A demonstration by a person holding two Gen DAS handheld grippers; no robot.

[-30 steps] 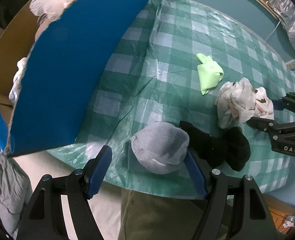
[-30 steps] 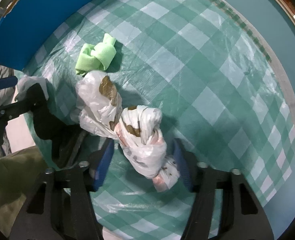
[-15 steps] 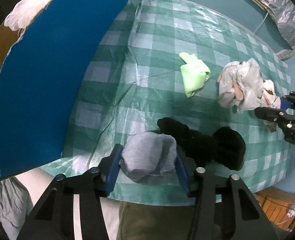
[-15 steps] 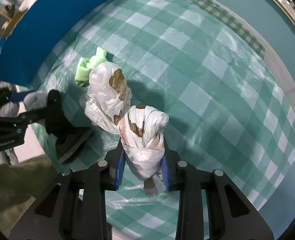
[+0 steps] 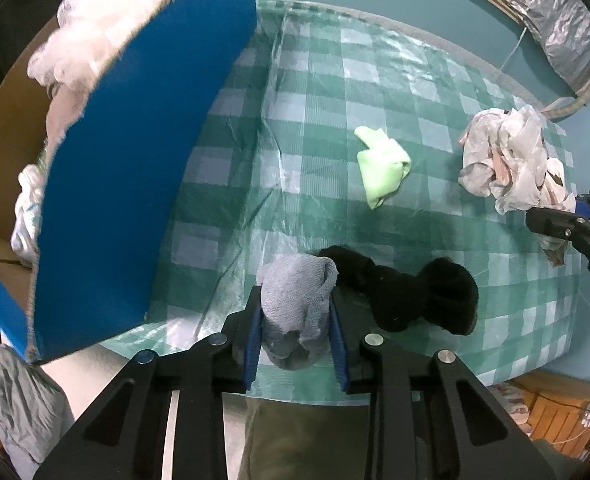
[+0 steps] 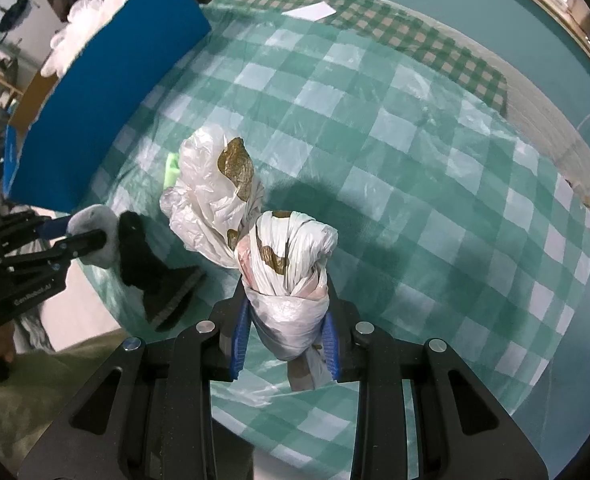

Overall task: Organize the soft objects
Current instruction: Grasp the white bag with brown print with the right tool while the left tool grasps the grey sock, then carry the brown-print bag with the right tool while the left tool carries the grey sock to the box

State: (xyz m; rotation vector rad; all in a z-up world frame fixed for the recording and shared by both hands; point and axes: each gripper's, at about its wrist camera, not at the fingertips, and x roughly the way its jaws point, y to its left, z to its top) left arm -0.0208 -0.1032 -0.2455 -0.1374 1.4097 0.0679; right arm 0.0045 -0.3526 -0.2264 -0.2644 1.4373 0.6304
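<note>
Left tool (image 5: 297,320) clenched on grey sock (image 5: 295,300), lifted at worktop (image 5: 375,80) near edge, black sock (image 5: 407,292) attached. Right tool (image 6: 285,336) grips knotted plastic bag (image 6: 287,276) above checked cloth (image 6: 435,200).

Box (image 5: 135,168) left of cloth (image 5: 383,168); bag (image 5: 507,164) to its right.
</note>
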